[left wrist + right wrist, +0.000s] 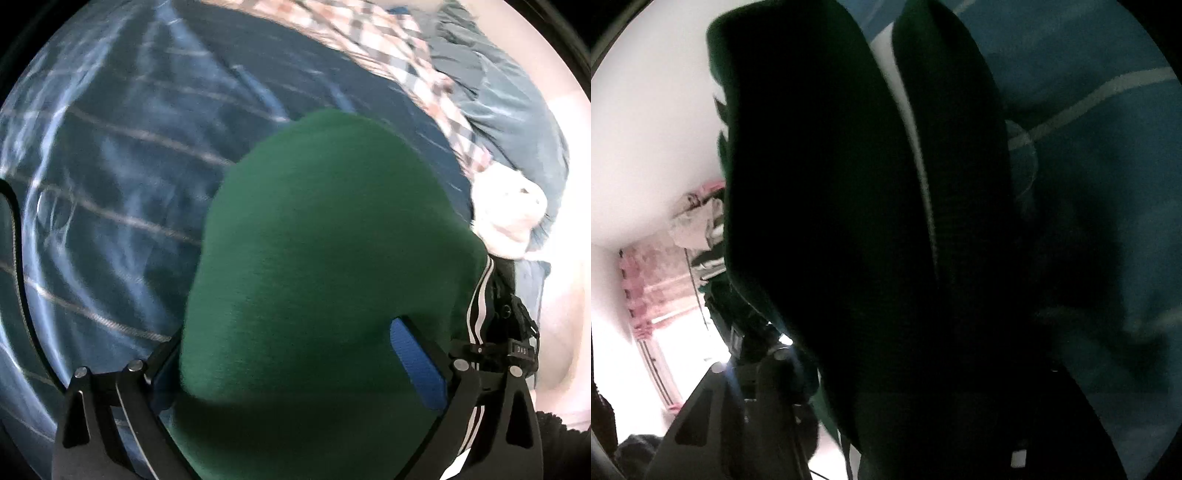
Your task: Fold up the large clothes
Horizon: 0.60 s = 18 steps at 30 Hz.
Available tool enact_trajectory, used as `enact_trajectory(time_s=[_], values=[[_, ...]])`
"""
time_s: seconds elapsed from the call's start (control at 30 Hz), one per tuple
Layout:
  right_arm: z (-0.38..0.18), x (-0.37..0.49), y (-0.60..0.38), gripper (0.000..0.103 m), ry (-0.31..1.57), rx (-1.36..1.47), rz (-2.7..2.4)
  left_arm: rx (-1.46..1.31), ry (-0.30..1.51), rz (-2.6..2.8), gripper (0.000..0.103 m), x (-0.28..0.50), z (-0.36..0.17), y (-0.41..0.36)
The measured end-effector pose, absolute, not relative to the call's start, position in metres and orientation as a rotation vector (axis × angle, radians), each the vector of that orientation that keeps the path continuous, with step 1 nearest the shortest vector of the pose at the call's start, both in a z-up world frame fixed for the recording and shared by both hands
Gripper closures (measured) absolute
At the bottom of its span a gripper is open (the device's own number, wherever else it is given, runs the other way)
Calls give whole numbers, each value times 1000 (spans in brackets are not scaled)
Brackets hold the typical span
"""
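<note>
From the left wrist, a bunched green garment [325, 258] fills the space between the fingers of the left hand-held gripper [295, 369]. One blue pad [417, 365] shows on the right beside the cloth; the other is hidden behind it, so whether the pads press on it cannot be told. The garment sits above a dark blue striped bedspread [122, 177]. A plaid cloth [388, 48] and a white bundle [509, 218] lie further off.

From the right wrist, the same garment [831, 206] hangs dark and close, with a pale stripe [923, 177] running down it. It covers the fingers of the right hand-held gripper [923, 387], so its grip cannot be told. A pink curtain [650, 280] hangs at a bright window on the left.
</note>
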State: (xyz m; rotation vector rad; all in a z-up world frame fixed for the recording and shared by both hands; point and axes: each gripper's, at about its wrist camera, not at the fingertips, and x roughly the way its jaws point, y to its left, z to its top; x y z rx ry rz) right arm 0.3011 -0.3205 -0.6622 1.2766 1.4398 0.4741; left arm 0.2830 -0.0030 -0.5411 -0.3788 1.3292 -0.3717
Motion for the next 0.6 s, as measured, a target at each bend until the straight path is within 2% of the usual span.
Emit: enact_trajectory(time_s=[0.07, 0.1, 0.13, 0.17, 0.2, 0.23, 0.33, 0.43, 0.6], values=[[-658, 302, -317, 41, 1433, 1275, 474, -376, 1295, -403, 1, 282, -533, -5], [-658, 304, -315, 29, 1447, 1242, 458, -373, 1291, -420, 1, 284, -533, -6], [-661, 306, -311, 24, 1475, 1198, 418, -369, 1291, -433, 1, 286, -534, -7], [-665, 308, -308, 24, 1493, 1177, 398, -368, 1293, -435, 1, 287, -537, -6], [-670, 310, -304, 26, 1491, 1188, 399, -367, 1296, -434, 1, 288, -538, -6], [-669, 312, -302, 36, 1473, 1205, 406, -365, 1295, -435, 1, 288, -537, -5], [-655, 316, -296, 52, 1440, 1221, 397, -378, 1269, -447, 1, 289, -521, -4], [-635, 320, -284, 56, 1409, 1259, 396, -393, 1252, -464, 1, 292, -503, -4], [-588, 361, -268, 56, 1355, 1258, 434, -376, 1211, -453, 1, 319, -467, 0]])
